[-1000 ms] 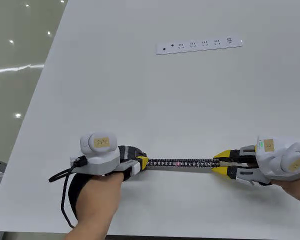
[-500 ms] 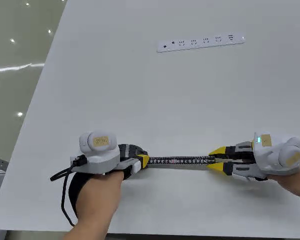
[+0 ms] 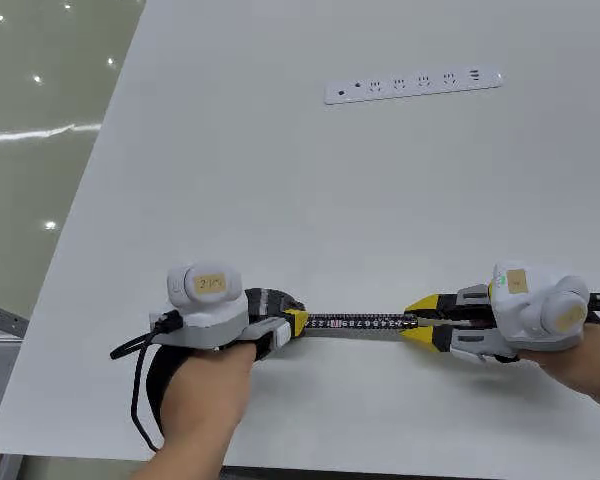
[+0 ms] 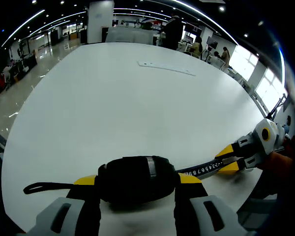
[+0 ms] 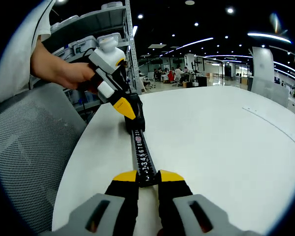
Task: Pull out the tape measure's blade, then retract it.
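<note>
The black tape measure case (image 3: 271,305) (image 4: 135,177) (image 5: 134,117) rests on the white table near its front edge, and my left gripper (image 3: 292,326) (image 4: 137,179) is shut on it. A dark blade with white numbers (image 3: 360,322) (image 4: 202,170) (image 5: 141,156) runs out from the case to the right. My right gripper (image 3: 416,320) (image 5: 147,176) is shut on the blade's free end. The blade lies low and straight over the table between the two grippers.
A white power strip (image 3: 413,85) (image 4: 166,68) (image 5: 269,124) lies flat at the far side of the table (image 3: 310,190). A black strap (image 4: 46,187) hangs from the case to the left. A grey mesh chair (image 5: 34,162) stands past the table's edge.
My right gripper has moved left toward the case with the blade's end in it, so the drawn-out length of blade is shorter. The left gripper and case stay put.
</note>
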A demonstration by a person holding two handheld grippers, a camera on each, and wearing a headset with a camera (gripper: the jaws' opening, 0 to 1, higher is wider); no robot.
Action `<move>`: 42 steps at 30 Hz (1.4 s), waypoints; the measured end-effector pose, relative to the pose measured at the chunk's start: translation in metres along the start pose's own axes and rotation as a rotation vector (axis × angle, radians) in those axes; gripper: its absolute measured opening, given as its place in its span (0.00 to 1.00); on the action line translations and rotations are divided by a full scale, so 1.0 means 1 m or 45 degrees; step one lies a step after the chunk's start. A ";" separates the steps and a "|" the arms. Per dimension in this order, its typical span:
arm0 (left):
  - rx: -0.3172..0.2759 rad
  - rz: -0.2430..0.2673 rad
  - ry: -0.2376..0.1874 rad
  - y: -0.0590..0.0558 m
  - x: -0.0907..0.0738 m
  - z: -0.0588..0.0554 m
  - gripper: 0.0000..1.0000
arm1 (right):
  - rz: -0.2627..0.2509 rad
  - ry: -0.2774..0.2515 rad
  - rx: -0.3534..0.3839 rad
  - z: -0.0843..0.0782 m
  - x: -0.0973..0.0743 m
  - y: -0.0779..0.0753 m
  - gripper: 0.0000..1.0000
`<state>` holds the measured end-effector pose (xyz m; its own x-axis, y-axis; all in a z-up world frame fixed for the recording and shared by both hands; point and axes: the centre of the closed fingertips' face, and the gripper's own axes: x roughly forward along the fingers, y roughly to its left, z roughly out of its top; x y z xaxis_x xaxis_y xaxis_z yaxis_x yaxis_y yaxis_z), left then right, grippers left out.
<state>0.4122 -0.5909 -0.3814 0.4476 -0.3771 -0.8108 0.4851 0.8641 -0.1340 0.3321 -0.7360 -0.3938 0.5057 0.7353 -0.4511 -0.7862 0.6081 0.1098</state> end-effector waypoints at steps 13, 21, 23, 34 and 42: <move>-0.025 -0.013 -0.005 0.001 0.000 0.000 0.57 | 0.035 -0.047 0.019 0.014 0.024 0.005 0.13; -0.039 -0.019 -0.007 0.001 -0.001 0.000 0.57 | 0.058 -0.058 0.018 0.021 0.041 0.008 0.13; -0.043 -0.021 -0.006 0.001 -0.001 0.001 0.57 | 0.062 -0.061 0.024 0.023 0.044 0.008 0.13; -0.059 -0.028 -0.013 0.001 -0.001 0.001 0.57 | 0.084 -0.067 0.032 0.028 0.057 0.011 0.12; -0.058 -0.032 -0.017 0.001 -0.001 0.001 0.58 | 0.096 -0.073 0.040 0.028 0.060 0.012 0.12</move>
<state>0.4125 -0.5901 -0.3801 0.4462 -0.4031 -0.7990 0.4620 0.8684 -0.1801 0.3628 -0.6765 -0.3949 0.4661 0.7946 -0.3891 -0.8116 0.5591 0.1695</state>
